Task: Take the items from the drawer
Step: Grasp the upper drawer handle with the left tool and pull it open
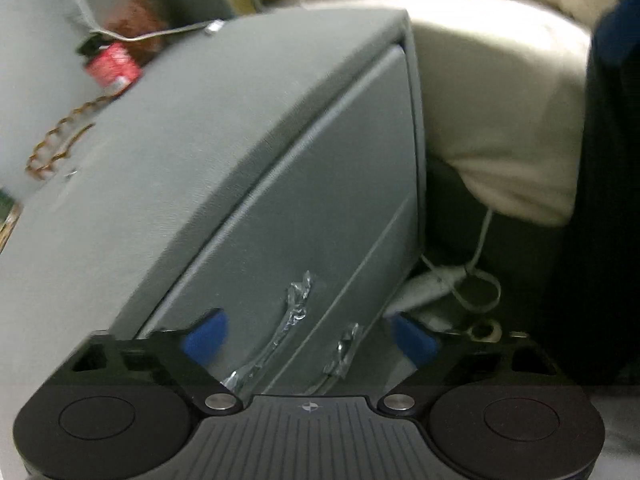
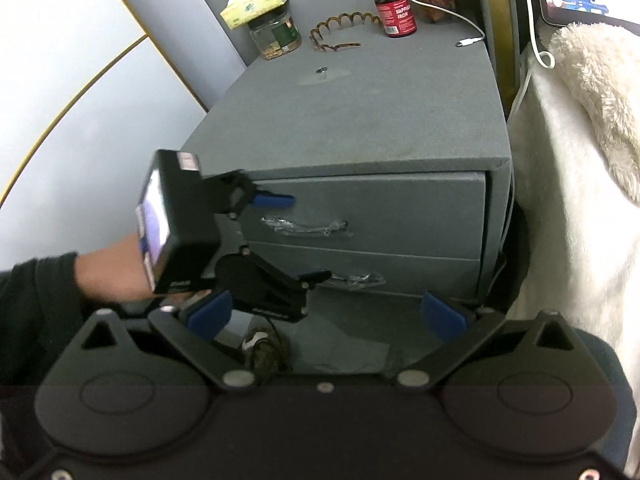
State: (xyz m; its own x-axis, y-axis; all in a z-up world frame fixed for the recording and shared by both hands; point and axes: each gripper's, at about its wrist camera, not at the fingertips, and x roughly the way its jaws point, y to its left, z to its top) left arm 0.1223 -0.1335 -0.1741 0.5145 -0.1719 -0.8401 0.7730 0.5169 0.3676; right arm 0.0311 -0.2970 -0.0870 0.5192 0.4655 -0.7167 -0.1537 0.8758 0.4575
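Drawers (image 2: 360, 216) both closed, cabinet (image 2: 360, 120) at twelve o'clock. Left gripper (image 2: 292, 236) jaws spread around upper handle (image 2: 304, 227), not touching; right gripper (image 2: 326, 314) jaws spread, empty. Handle looks thin, tape-wrapped, slippery: grip mid-bar.

Bedroom: nightstand (image 2: 360, 120) beside bedding (image 2: 560, 180)

Left wrist view: rolled, angled down, close on grey drawer cabinet (image 1: 312, 200) front. Right wrist view: farther back, higher, facing cabinet (image 2: 360, 128) top and front. Shared: both taped handles, red bottle (image 1: 114, 65) (image 2: 395, 11), headband.
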